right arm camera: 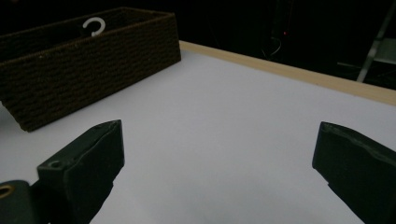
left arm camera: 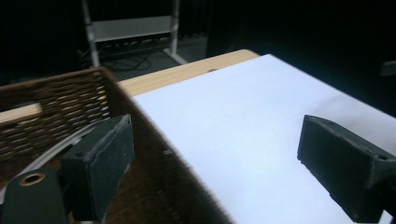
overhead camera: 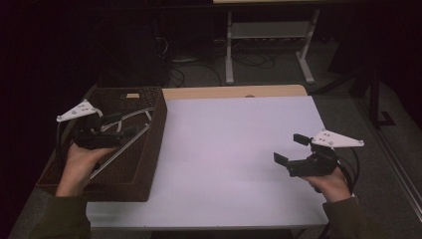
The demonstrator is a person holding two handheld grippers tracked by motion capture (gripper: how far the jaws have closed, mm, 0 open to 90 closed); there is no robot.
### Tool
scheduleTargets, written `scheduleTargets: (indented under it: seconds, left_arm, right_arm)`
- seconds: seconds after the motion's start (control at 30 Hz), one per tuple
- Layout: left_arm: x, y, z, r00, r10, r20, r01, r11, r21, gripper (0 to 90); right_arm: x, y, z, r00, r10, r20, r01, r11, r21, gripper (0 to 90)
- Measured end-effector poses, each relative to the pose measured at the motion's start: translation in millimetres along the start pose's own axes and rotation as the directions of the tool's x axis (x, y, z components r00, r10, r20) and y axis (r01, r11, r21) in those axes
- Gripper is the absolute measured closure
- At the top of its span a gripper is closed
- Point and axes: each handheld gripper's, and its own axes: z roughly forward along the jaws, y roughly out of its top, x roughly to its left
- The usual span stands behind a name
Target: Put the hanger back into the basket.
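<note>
Hangers (overhead camera: 130,130) are lying in the wicker basket (overhead camera: 152,149); we are holding our left gripper (overhead camera: 117,133) above them, jaws apart and empty, right gripper (overhead camera: 291,148) likewise gaping over the table (overhead camera: 234,149).

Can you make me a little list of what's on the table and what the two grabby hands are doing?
table: white top with a wooden edge at the far side
basket: dark brown woven basket at the table's left edge
in the basket: white hangers; a white hook pokes up above the rim
left gripper: open, holding nothing, above the basket's right wall
right gripper: open, holding nothing, above the white top's right side
</note>
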Motion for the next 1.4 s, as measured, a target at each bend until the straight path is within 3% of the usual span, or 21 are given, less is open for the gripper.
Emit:
scheduleTargets:
  seconds: [0.27, 0.63, 0.87, 1.4]
  left_arm:
    - [-22.6, -6.0, 12.5, 0.9975, 0.008, 0.070, -0.004, 0.9979, -0.065, 6.7]
    - [-42.1, -15.5, 28.1, 0.9875, 0.022, 0.156, -0.008, 0.9960, -0.089, 2.0]
    - [-48.3, -19.7, 33.0, 0.9847, 0.040, 0.170, -0.021, 0.9936, -0.111, 1.8]
    - [-50.6, -31.1, 38.1, 0.9825, 0.013, 0.186, 0.009, 0.9928, -0.120, 1.8]
  right_arm:
    - [-0.1, 17.7, -0.4, 0.9994, 0.008, -0.034, -0.010, 0.998, -0.065, 1.5]
    - [3.8, 40.5, 2.8, 0.9979, -0.023, -0.061, 0.015, 0.992, -0.121, 0.6]
    - [5.5, 48.1, 4.2, 0.9969, -0.034, -0.071, 0.024, 0.989, -0.144, 0.5]
    - [5.2, 47.6, 2.5, 0.9964, -0.035, -0.077, 0.023, 0.988, -0.151, 0.5]
